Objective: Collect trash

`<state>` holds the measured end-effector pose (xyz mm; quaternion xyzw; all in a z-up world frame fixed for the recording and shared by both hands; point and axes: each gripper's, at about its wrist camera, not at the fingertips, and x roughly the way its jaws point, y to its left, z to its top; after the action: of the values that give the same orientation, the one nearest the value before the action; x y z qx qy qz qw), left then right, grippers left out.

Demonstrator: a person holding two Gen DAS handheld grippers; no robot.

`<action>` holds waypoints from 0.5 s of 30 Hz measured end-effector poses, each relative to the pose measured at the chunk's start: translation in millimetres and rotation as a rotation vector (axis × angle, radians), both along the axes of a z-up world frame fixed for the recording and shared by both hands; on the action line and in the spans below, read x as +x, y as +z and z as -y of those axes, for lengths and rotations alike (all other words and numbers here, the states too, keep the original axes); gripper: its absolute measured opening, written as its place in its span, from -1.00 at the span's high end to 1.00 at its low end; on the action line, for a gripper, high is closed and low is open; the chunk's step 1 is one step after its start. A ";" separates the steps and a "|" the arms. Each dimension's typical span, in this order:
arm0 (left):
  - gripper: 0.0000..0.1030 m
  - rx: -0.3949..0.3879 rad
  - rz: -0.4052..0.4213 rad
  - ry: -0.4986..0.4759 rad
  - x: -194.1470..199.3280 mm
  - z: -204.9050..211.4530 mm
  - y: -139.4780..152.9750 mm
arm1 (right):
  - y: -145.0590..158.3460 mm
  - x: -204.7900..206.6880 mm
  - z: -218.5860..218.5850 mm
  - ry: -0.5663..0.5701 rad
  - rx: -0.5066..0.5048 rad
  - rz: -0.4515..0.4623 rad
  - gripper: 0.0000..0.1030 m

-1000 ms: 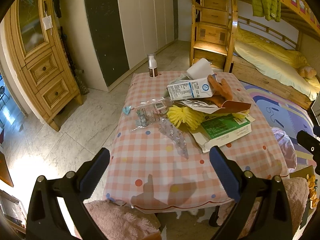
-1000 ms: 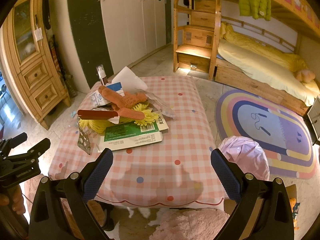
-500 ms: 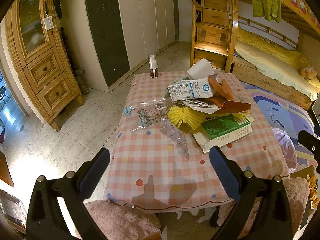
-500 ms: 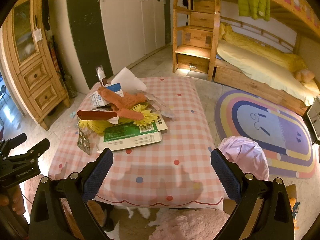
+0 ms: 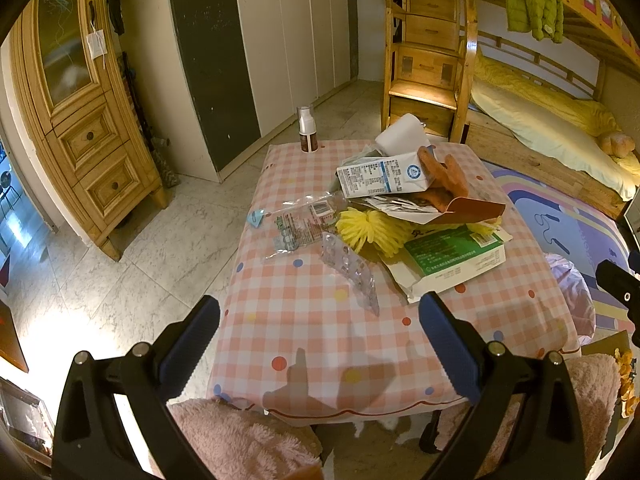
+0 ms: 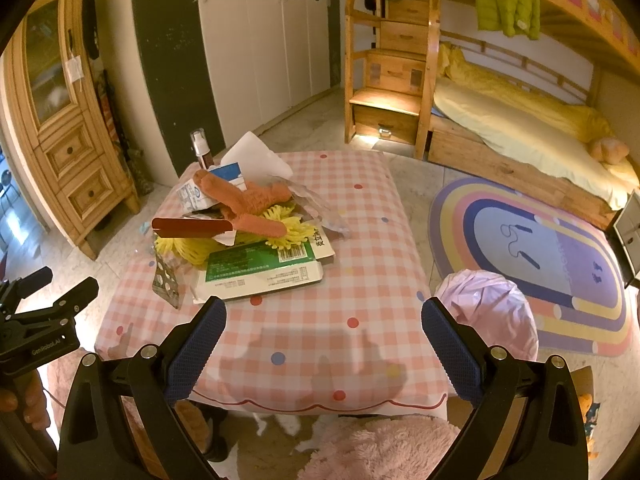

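A pile of trash lies on the checkered table [image 5: 312, 332] [image 6: 360, 280]: a flattened green and white box [image 5: 456, 258] [image 6: 260, 268], a white milk carton [image 5: 380, 178] [image 6: 196, 196], yellow fringed material [image 5: 368, 230] [image 6: 288, 230], an orange plush piece [image 5: 444, 178] [image 6: 244, 204], a clear blister pack [image 5: 352, 276] [image 6: 166, 280] and a clear plastic wrapper [image 5: 300, 228]. My left gripper [image 5: 320, 344] is open and empty above the table's near edge. My right gripper [image 6: 324, 344] is open and empty, also at the near edge.
A small spray bottle [image 5: 307, 136] [image 6: 202, 152] stands at the table's far corner. A pink bag [image 6: 488, 316] sits on the floor right of the table. A pink fluffy seat [image 5: 240, 436] is below the near edge. A wooden cabinet [image 5: 84, 120] stands left, a bunk bed [image 6: 520, 128] right.
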<state>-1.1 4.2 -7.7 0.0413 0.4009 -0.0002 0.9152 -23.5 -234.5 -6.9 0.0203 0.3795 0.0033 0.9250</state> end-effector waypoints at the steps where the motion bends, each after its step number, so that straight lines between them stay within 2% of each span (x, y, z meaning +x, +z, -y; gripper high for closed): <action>1: -0.87 0.000 0.000 0.000 0.0 0.1 0.1 | 0.0 0.3 -0.2 0.000 -0.001 0.000 -0.88; 15: -0.87 0.000 -0.001 0.000 -0.1 -0.7 0.2 | -0.7 0.3 -0.4 -0.001 0.000 -0.001 -0.88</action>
<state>-1.1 4.9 -7.5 0.0415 0.4014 -0.0003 0.9149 -23.2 -234.1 -7.6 0.0205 0.3802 0.0029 0.9247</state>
